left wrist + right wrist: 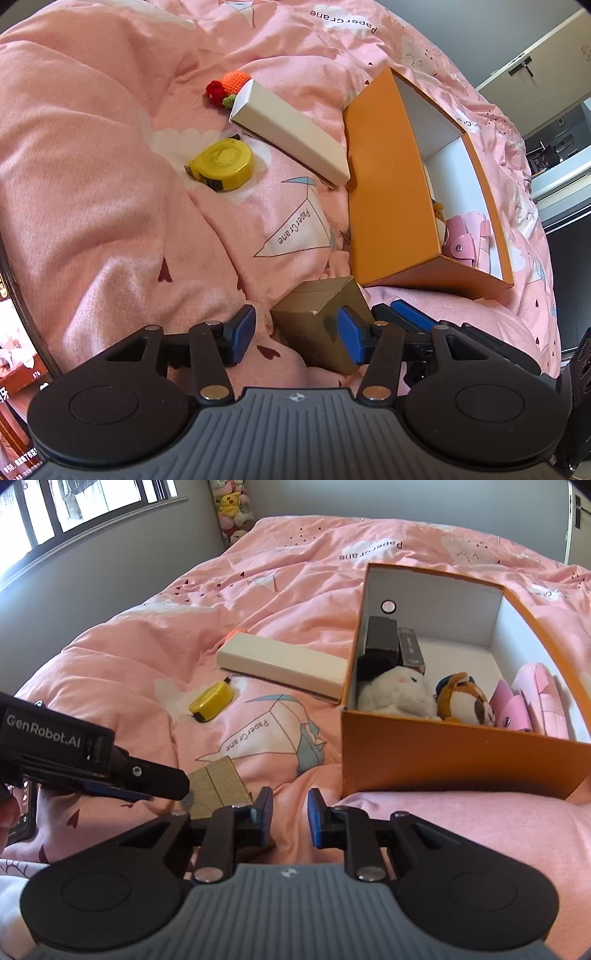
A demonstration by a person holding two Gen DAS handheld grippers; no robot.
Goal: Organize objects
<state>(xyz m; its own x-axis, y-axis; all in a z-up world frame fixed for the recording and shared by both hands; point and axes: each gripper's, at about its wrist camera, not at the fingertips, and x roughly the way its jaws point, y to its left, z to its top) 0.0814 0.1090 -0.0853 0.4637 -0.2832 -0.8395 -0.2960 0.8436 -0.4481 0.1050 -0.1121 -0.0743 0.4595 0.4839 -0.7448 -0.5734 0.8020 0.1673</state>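
Closest in, ribbed grey rubber housing and black pivot arms of the left gripper, blue-padded fingers standing apart around a matte gold cardboard box. Squarish, sharp-cornered, sitting on the bed. Left pad clear of it, right pad overlapping its corner, contact hard to judge, no clamp.

Further off, left to right across the crumpled pink duvet: glossy yellow plastic tape measure, rounded; knobbly crocheted orange-and-red trinket; long smooth white carton, one end up against the orange cardboard box, white-lined and open-topped.

Inside, from the right wrist: black block, fluffy white plush, striped orange plush, pink snap pouch.

Right gripper just beside the gold box, fingers a narrow gap apart, only duvet between.
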